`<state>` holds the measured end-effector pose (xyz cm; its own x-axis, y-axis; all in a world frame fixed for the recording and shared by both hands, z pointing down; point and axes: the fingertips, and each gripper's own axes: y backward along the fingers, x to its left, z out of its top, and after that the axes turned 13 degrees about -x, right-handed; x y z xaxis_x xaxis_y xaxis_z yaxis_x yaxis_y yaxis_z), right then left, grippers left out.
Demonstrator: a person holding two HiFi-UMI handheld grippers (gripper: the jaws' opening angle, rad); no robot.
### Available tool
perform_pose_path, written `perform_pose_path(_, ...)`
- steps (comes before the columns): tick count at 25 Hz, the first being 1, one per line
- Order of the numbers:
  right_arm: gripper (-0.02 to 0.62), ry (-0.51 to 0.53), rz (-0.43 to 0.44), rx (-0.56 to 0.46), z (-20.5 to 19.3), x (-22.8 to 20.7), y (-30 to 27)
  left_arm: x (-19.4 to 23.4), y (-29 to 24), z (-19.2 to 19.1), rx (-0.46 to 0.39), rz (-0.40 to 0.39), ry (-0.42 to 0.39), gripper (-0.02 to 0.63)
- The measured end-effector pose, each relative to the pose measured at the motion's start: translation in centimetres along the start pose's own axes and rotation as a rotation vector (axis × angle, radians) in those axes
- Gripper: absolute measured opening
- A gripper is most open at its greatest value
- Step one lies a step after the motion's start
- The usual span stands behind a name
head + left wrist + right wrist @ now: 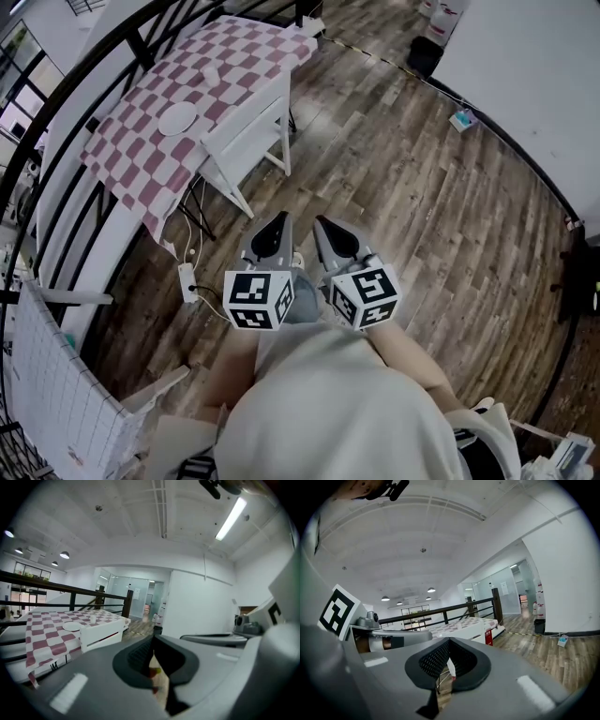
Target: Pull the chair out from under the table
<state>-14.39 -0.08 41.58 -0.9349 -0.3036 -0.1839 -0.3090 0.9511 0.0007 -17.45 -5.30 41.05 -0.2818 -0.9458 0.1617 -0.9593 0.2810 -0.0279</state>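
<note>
A white wooden chair (246,131) stands pushed under a table with a pink and white checked cloth (192,89), at the upper left of the head view. The chair (101,636) shows again left of centre in the left gripper view, its white back (473,632) just past the jaws in the right gripper view. Both grippers hover side by side in front of the person, well short of the chair. My left gripper (278,223) is shut and empty. My right gripper (322,225) is shut and empty too.
A white plate (177,119) and a small white cup (212,73) sit on the table. A black railing (70,103) runs behind it. A power strip with cables (187,280) lies on the wooden floor. A white wall (525,66) stands to the right.
</note>
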Motion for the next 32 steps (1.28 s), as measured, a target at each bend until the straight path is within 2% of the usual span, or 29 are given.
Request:
perform_pose_path(11, -0.003, -0.011, -0.01, 0.001, 2.0, -4.0, -8.2, 5.0, -7.6, 2.4, -0.014, 0.019, -0.02, 0.011)
perform_pose_path(18, -0.003, 0.006, 0.017, -0.003, 3.3, -5.4, -13.0, 7.8, -11.9, 3.5, -0.023, 0.024, -0.015, 0.011)
perform_pose_path(32, -0.003, 0.016, 0.057, -0.007, 3.4, -6.9, -22.0, 13.4, -18.7, 4.2, -0.027, 0.029, -0.032, 0.011)
